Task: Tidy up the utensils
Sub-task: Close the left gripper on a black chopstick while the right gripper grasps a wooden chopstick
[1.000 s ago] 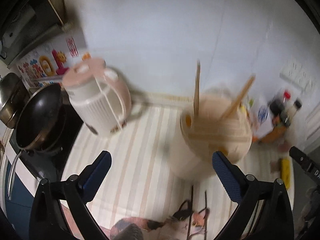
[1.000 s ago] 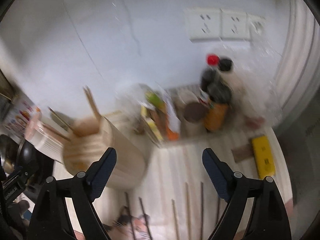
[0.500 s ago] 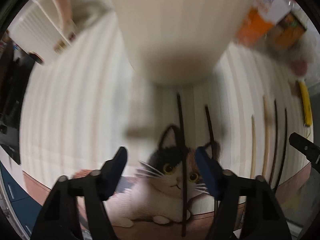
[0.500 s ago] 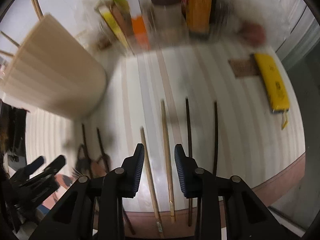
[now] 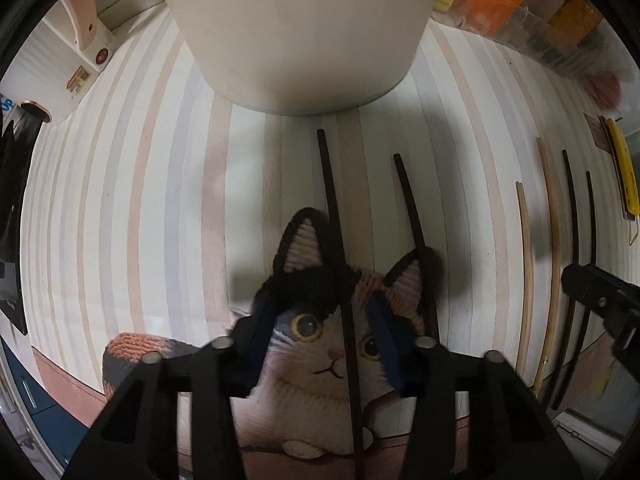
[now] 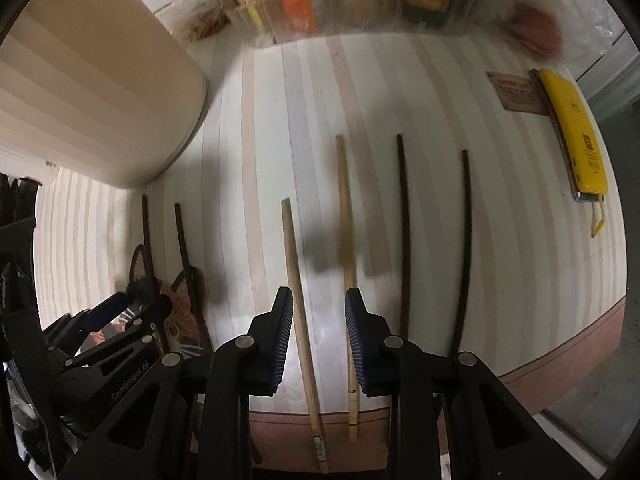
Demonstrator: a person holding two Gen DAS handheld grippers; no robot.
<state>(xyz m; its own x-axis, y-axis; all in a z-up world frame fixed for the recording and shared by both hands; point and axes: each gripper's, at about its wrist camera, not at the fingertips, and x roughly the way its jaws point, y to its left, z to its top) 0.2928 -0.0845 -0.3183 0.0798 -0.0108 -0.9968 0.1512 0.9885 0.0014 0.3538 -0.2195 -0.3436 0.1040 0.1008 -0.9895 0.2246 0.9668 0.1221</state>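
Fingers of both grippers closing: left gripper around a dark chopstick, right gripper around two pale chopsticks, all flat on the tabletop; thin, stiff, probably slippery, grab mid-shaft

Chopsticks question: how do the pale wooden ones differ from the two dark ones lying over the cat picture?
The pale wooden chopsticks are light tan; the dark chopsticks are almost black. The pale pair lies on bare striped mat, the dark pair crosses the cat picture. The right claw is closing around a pale one, the left claw around a dark one. Both pairs lie flat, roughly parallel, near the cream holder.
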